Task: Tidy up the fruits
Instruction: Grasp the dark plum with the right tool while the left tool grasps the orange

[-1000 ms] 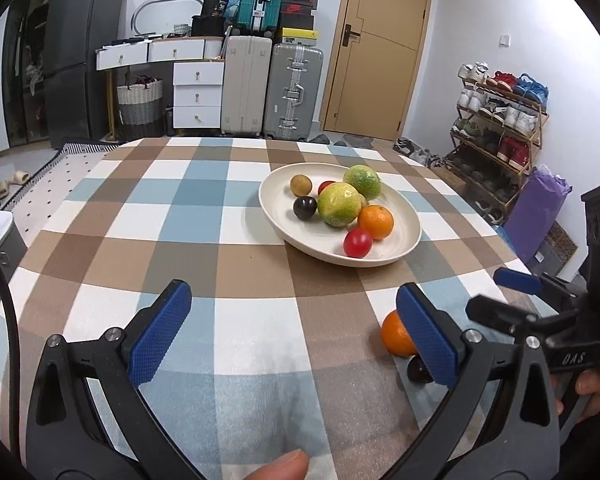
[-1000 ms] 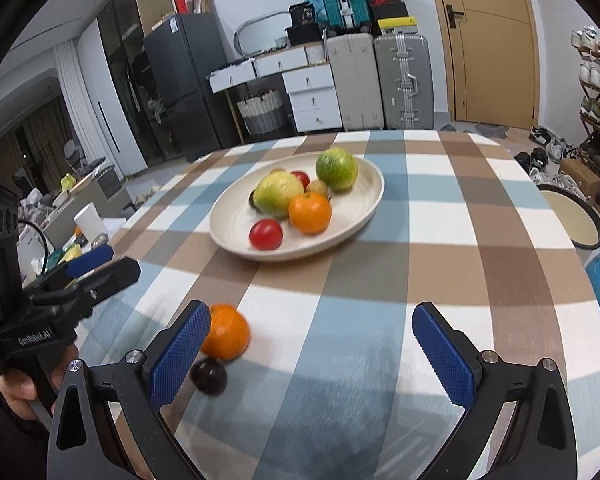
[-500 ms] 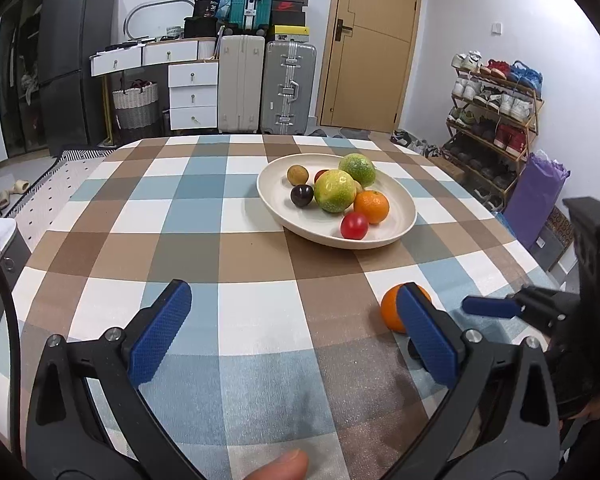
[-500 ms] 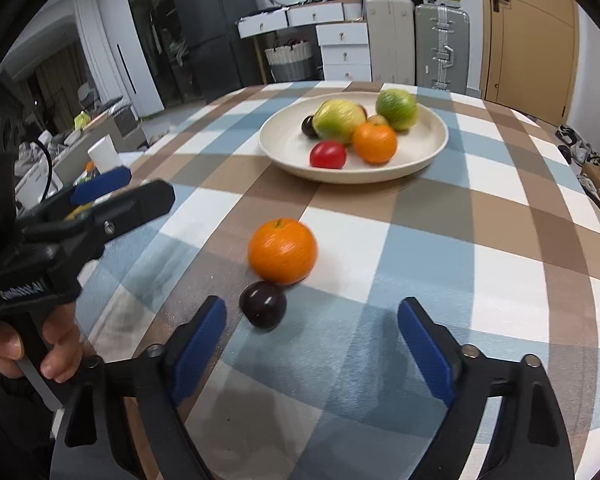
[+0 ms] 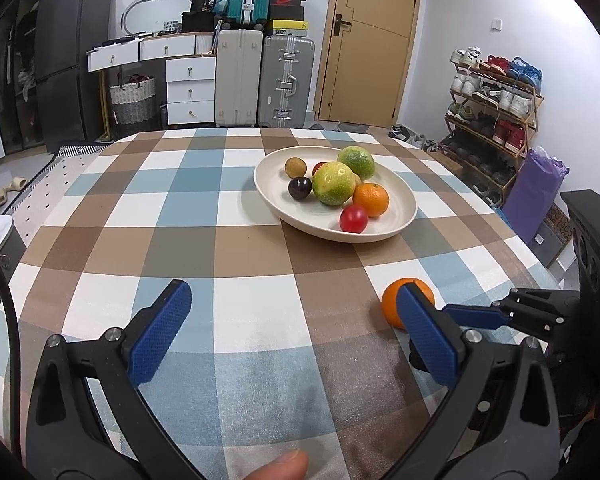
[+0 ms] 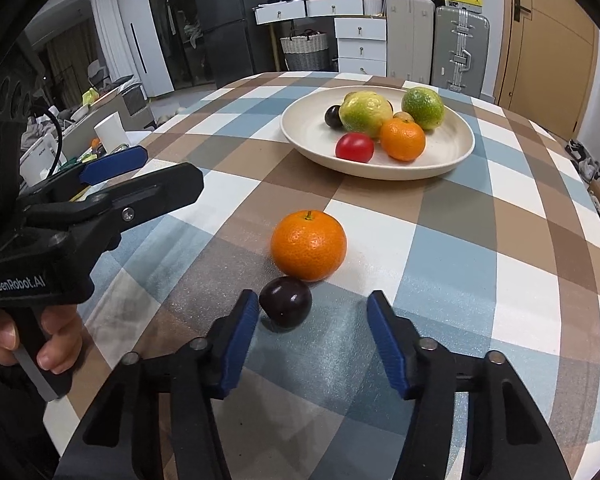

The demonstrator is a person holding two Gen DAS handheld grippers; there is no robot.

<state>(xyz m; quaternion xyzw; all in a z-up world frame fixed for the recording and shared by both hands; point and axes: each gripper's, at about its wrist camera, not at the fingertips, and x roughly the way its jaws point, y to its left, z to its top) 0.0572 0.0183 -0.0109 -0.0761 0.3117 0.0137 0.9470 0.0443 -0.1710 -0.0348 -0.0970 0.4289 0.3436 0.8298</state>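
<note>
Right wrist: right tool (image 6: 312, 340) (agape) low over plum (image 6: 285, 306)

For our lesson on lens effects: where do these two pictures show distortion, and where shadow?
Left wrist view: the brown wooden door bows outward, dark corners vignette. Right wrist view: the checked tablecloth curves like a dome; the loose round orange casts a soft shadow leftward.
</note>
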